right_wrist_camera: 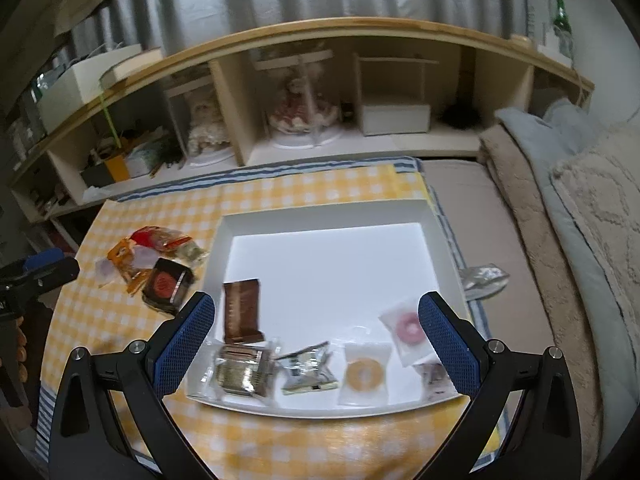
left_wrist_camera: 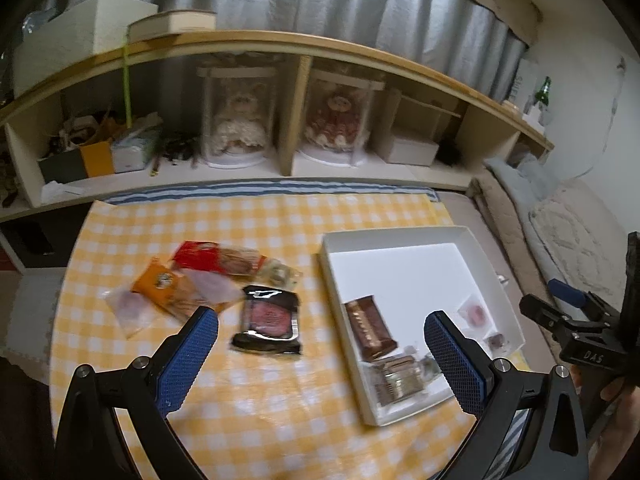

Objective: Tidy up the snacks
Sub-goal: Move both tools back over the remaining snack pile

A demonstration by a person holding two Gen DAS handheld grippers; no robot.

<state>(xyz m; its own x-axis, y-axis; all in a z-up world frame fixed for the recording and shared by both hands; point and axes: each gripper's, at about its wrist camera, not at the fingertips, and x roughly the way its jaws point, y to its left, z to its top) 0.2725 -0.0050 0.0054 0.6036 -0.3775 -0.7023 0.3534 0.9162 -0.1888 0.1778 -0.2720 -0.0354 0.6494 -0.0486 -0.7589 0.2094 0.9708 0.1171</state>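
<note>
Both grippers spread wide, holding nothing. Left gripper hangs over the yellow-checked tablecloth, nearest the black foil packet w/ red round snack; shallow white cardboard tray sits just beside it, under the right gripper. Next pick is prob that packet: come down square, pinch the sealed edges, don't crush the middle, lift clear of the tray wall, set beside the brown choc bar.
</note>
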